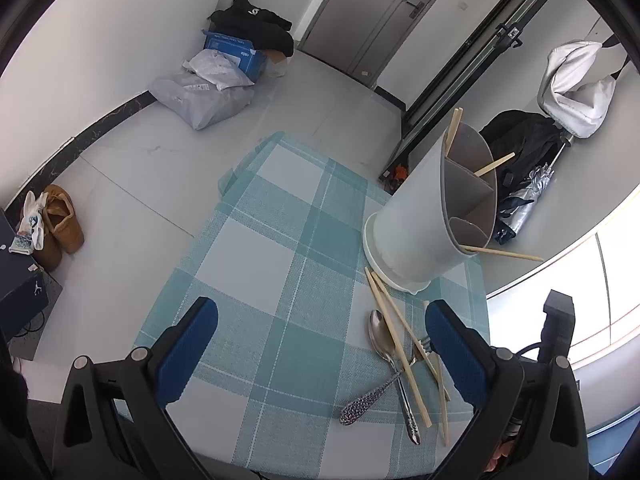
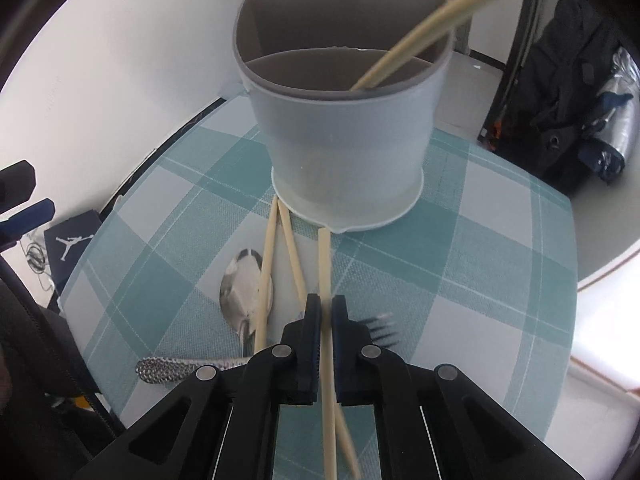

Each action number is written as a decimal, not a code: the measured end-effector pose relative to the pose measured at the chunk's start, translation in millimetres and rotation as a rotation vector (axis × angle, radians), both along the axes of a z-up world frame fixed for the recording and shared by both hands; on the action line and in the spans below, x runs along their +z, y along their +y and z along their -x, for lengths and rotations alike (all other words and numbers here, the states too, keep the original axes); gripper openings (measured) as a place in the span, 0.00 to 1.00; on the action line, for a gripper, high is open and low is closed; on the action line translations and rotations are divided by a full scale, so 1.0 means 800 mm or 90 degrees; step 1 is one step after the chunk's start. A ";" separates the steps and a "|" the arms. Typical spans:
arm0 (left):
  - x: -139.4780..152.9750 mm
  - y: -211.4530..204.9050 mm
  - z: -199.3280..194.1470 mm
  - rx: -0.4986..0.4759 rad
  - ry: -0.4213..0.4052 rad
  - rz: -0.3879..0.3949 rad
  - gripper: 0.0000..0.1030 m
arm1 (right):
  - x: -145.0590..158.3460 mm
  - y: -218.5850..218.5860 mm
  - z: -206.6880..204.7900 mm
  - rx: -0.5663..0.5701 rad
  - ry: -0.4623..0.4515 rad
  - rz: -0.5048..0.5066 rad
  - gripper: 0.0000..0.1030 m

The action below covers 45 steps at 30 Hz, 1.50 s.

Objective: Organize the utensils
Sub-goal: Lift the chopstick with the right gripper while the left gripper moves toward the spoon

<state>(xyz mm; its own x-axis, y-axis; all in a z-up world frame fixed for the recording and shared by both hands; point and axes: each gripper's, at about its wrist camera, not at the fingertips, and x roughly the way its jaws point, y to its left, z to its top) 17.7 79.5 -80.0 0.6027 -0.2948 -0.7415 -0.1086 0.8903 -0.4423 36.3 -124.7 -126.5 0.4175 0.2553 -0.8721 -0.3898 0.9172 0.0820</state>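
Observation:
A pale grey utensil holder [image 1: 424, 220] with inner dividers stands on the checked tablecloth [image 1: 280, 280], with several chopsticks in it; it also shows in the right wrist view [image 2: 344, 128]. In front of it lie loose chopsticks [image 1: 396, 340], a spoon [image 1: 382, 340], another patterned metal handle [image 1: 368, 400] and a fork [image 2: 380, 328]. My right gripper [image 2: 326, 308] is shut on a chopstick [image 2: 325, 264] just above the cloth. My left gripper [image 1: 320, 320] is open and empty, left of the pile.
The table edge [image 1: 224, 184] drops to a tiled floor. Bags and a blue box [image 1: 224, 68] lie by the far wall, brown shoes [image 1: 60, 224] at the left. A dark bag [image 2: 568, 92] and a folded umbrella [image 2: 616, 120] sit behind the holder.

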 end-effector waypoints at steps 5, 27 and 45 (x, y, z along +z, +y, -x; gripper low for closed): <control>-0.001 -0.010 0.001 -0.007 0.003 -0.011 0.99 | 0.004 -0.036 0.027 -0.029 0.033 -0.010 0.00; -0.017 -0.022 0.000 -0.022 0.034 -0.051 0.99 | -0.028 -0.008 -0.018 0.004 0.013 0.022 0.14; -0.075 -0.062 0.016 -0.163 0.197 0.077 0.97 | 0.008 -0.100 -0.020 -0.129 -0.046 -0.191 0.06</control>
<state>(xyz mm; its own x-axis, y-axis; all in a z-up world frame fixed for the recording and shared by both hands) 4.8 30.0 -140.1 0.2527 -0.5019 -0.8272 -0.0341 0.8498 -0.5260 52.0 -204.9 -120.2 0.5430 0.4013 -0.7376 -0.2172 0.9157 0.3382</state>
